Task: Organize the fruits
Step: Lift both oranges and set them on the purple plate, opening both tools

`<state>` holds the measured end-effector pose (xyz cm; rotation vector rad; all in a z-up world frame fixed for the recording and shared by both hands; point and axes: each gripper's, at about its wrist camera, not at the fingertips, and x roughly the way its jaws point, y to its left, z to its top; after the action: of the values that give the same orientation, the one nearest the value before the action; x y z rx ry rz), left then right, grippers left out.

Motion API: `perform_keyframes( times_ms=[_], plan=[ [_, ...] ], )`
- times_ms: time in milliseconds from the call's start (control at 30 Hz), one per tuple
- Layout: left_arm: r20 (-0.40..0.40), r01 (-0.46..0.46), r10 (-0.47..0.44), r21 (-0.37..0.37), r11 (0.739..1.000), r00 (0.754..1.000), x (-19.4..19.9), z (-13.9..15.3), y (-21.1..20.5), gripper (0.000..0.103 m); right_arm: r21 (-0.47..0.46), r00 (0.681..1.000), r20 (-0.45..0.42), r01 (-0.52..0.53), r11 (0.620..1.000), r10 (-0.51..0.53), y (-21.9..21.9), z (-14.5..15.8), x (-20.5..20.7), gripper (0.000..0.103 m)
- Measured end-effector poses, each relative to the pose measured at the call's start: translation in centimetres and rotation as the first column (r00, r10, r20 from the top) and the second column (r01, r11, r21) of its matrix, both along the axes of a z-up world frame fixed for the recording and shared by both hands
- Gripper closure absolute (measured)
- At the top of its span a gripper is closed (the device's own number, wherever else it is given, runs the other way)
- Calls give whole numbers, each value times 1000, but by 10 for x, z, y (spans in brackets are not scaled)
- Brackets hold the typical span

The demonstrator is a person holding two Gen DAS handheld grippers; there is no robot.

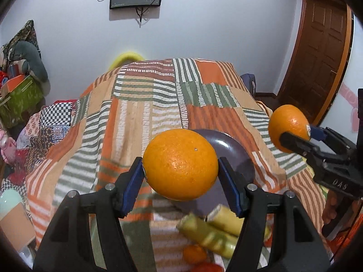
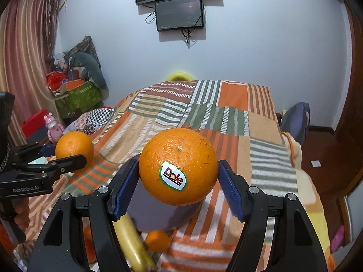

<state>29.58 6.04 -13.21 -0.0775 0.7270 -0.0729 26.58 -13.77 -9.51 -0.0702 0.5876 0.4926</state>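
My left gripper (image 1: 181, 172) is shut on a large orange (image 1: 180, 164) and holds it in the air above a dark purple plate (image 1: 236, 151). My right gripper (image 2: 178, 176) is shut on a second orange with a Dole sticker (image 2: 178, 166), also held above the plate (image 2: 156, 215). Each gripper shows in the other's view with its orange: the right one at the right edge (image 1: 289, 128), the left one at the left (image 2: 74, 150). Bananas (image 1: 211, 231) and a small orange (image 1: 194, 253) lie below near the plate; they also show in the right wrist view: banana (image 2: 133, 244), small orange (image 2: 157, 241).
A striped orange, green and cream blanket (image 1: 145, 113) covers the bed. A red fruit (image 1: 208, 267) lies at the lower edge. Boxes and clutter (image 2: 77, 95) stand at the left wall. A wooden door (image 1: 317, 56) is at the right.
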Motion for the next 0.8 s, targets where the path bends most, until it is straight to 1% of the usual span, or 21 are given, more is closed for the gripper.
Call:
perform_keyframes(
  times_ms=[167, 300, 467, 667, 800],
  plan=[
    [-44, 5, -7, -27, 1000, 999, 31, -10, 1, 38, -20, 999, -29, -22, 1000, 22, 10, -12, 21, 36],
    [-81, 7, -9, -21, 1000, 997, 53, -25, 2, 38, -58, 998, -50, -38, 998, 35, 17, -24, 37, 36],
    [-128, 15, -20, -32, 999, 992, 77, -43, 3, 38, -95, 993, -105, -63, 993, 53, 25, -43, 55, 36],
    [-181, 36, -35, 1, 999, 983, 98, -68, -6, 38, -126, 982, -172, -102, 987, 79, 30, -61, 71, 36],
    [-237, 39, -41, -15, 999, 971, 108, -89, -10, 38, -162, 972, -217, -123, 979, 86, 35, -78, 77, 36]
  ],
)
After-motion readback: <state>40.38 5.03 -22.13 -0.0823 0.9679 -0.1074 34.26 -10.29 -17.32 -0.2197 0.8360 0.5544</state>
